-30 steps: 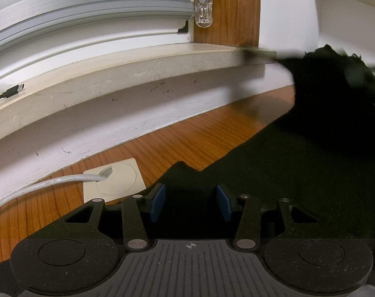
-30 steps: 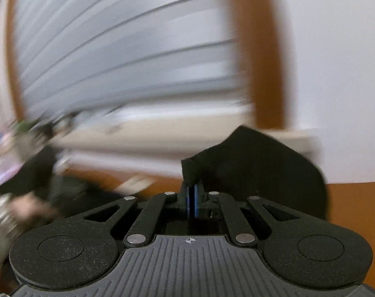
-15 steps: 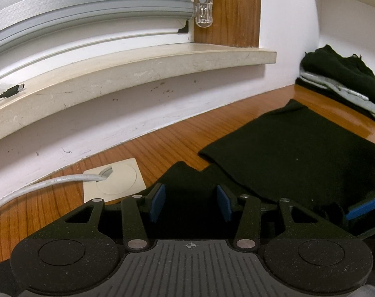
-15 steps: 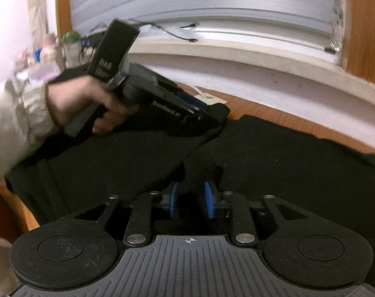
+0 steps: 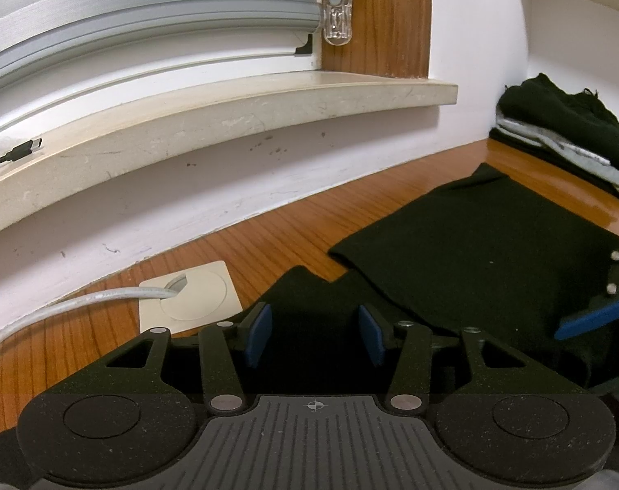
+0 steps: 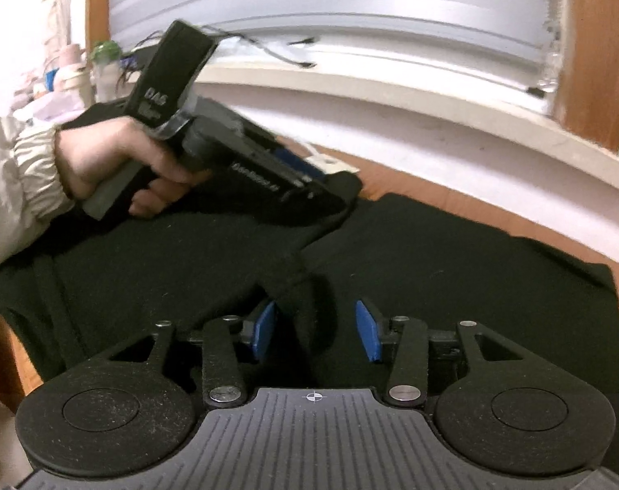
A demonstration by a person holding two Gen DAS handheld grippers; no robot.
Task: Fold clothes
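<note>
- While spread flat over the wooden table point(image 5: 268, 228), black garment point(image 5: 493, 253) fills the near right of the left wrist view and most of the lower half of the right wrist view.
- Folded over itself: one straight-edged layer on top, with a lower layer poking out as a pointed corner toward the left gripper.
- Left gripper point(image 5: 314, 332): jaws about halfway apart, blue pads on either side of that dark corner, neither pad pressing on it. Cloth under and between the pads, nothing pinched.
- Seen from the right wrist camera as a dark body angled down, nose on the far left corner of the garment, gripped by a hand point(image 6: 105, 159) coming out of a pale gathered sleeve point(image 6: 19, 188).
- Right gripper point(image 6: 316, 328): jaws have just been opening and now stand moderately apart. Raised ridge of black cloth between them, closer to the left pad, not squeezed by either pad.
- Shows in the left wrist view only as a blue pad and some dark linkage at the right edge, low over the garment.
- Stack of folded clothes point(image 5: 575, 139), dark on top with grey layers beneath, well apart from the garment in the far right corner against the white wall.
- Pale window sill point(image 5: 227, 122) running above the table, closed grey blinds behind it.
- White cable point(image 5: 84, 302) entering a cream cover plate point(image 5: 195, 298) set in the table, just left of the garment's corner.
</note>
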